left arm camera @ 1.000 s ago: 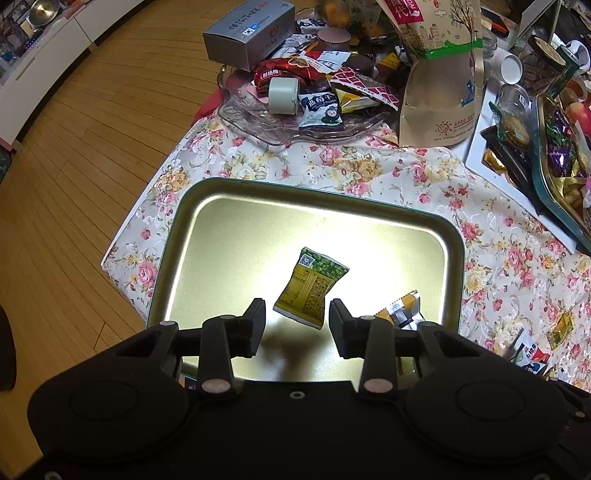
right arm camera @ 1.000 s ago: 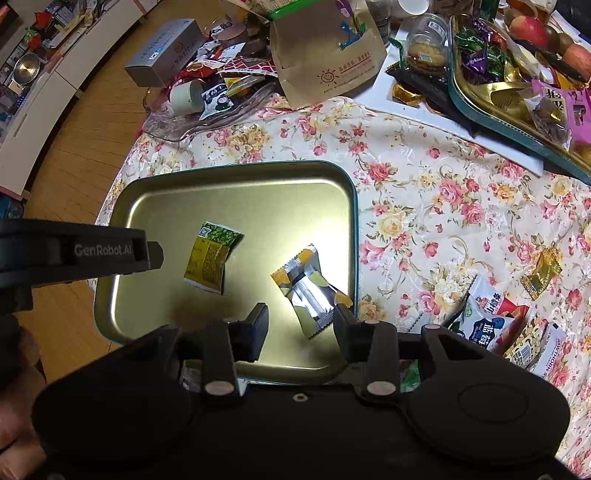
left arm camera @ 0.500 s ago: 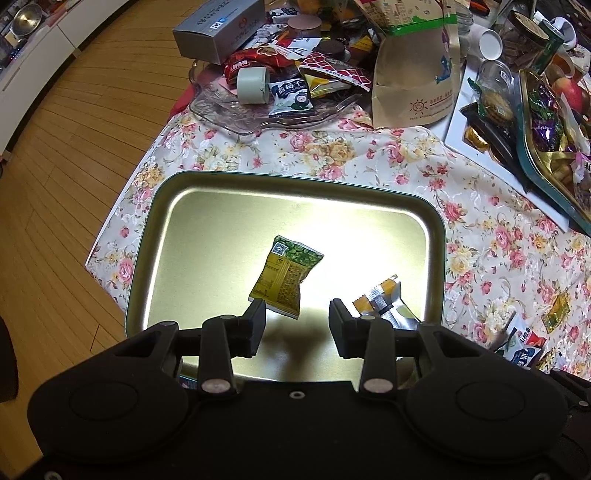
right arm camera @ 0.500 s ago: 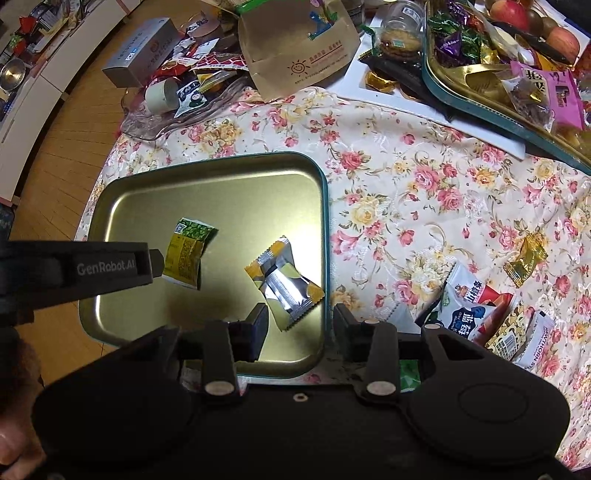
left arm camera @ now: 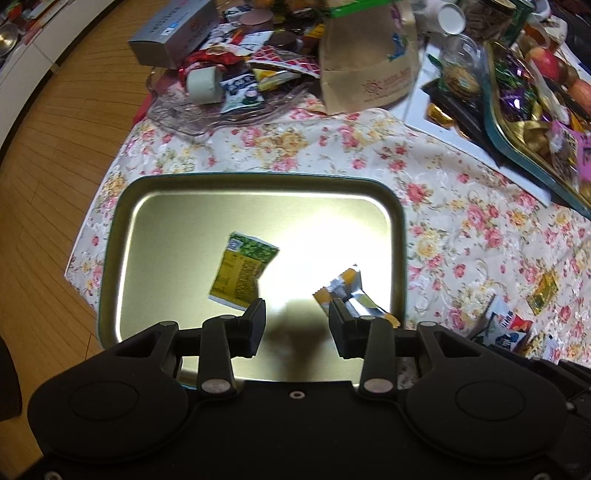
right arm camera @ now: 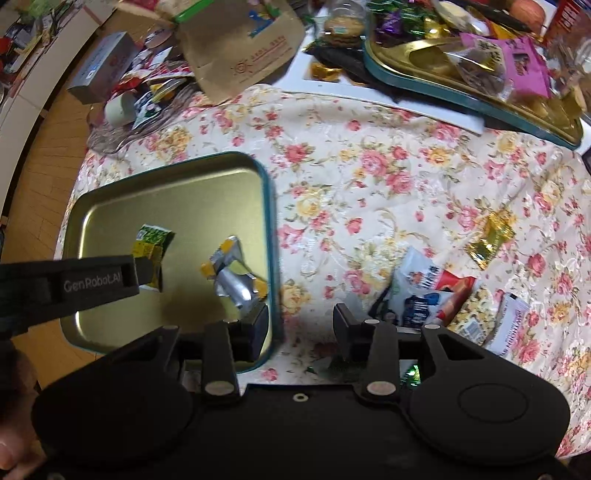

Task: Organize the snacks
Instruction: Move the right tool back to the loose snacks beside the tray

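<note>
the left gripper (left arm camera: 297,325) points down over a gold metal tray (left arm camera: 122,221) with a teal rim, which sits on the desk's floral tablecloth (left arm camera: 436,206). its jaws stand apart with nothing between them, over the near part of the tray. two snacks lie inside the tray: a green and yellow packet (left arm camera: 242,271) near the middle, and a silver and yellow wrapped candy (left arm camera: 349,291) toward the tray's right side, partly hidden behind the right finger in the left wrist view.

the right gripper (right arm camera: 300,326) also points down, its jaws parted and empty. its left finger sits over the tray's right corner and its right finger over the cloth just beside the tray. on the cloth to its right lies a loose cluster of snack packets (right arm camera: 424,291), with a small gold wrapper (right arm camera: 489,240) lying apart beyond them. in the right wrist view the left gripper's black arm crosses the tray from the left and covers part of the green and yellow packet.

at the far side of the desk a clear glass dish (left arm camera: 192,114) holds mixed snacks beside a grey box (left arm camera: 173,31) and a brown paper bag (left arm camera: 369,62). a second gold tray (right arm camera: 480,96) full of sweets sits at the far right.
</note>
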`<state>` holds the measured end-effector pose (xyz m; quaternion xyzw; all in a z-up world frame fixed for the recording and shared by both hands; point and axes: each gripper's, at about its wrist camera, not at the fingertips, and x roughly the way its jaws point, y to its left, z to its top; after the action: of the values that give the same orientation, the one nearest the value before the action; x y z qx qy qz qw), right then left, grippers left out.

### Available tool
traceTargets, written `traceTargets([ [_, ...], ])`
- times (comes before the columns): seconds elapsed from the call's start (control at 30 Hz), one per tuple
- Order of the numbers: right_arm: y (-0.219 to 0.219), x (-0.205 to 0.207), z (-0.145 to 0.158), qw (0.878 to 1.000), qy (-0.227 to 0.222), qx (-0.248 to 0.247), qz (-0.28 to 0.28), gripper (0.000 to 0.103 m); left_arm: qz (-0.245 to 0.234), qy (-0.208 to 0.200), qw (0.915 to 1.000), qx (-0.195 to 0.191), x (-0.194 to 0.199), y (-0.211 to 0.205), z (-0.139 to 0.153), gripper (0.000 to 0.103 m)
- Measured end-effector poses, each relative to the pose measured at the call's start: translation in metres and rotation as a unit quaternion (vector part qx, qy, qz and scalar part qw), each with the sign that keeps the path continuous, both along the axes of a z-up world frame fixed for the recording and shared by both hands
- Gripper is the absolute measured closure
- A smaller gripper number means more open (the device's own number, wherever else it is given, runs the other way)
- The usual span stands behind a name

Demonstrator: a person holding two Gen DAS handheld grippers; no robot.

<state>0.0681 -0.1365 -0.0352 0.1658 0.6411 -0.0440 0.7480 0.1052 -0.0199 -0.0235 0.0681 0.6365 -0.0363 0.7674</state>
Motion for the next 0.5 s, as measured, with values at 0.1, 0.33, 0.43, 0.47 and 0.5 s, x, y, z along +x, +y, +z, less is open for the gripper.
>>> traceTargets([
  [0.1,-0.024,-0.004,-0.002,1.000,0.003,-0.002,-0.027,0.062,-0.020,0.000,0.9998,-0.002,-0.003,-0.015,-0.001,0.056],
  [0.33,-0.086,-0.019,-0.006,0.994,0.014,-0.009,-0.104,0.062,-0.074,0.014,0.9970,-0.016,-0.015,-0.057,-0.008,0.056],
  [0.43,-0.109,-0.029,-0.011,0.991,0.023,-0.016,-0.132,0.062,-0.099,0.023,0.9946,-0.019,-0.023,-0.076,-0.012,0.056],
  [0.47,-0.116,-0.033,-0.013,0.989,0.027,-0.019,-0.141,0.062,-0.108,0.027,0.9936,-0.019,-0.026,-0.082,-0.015,0.056],
  [0.5,-0.121,-0.036,-0.015,0.988,0.031,-0.022,-0.148,0.062,-0.118,0.031,0.9924,-0.020,-0.030,-0.088,-0.017,0.056],
])
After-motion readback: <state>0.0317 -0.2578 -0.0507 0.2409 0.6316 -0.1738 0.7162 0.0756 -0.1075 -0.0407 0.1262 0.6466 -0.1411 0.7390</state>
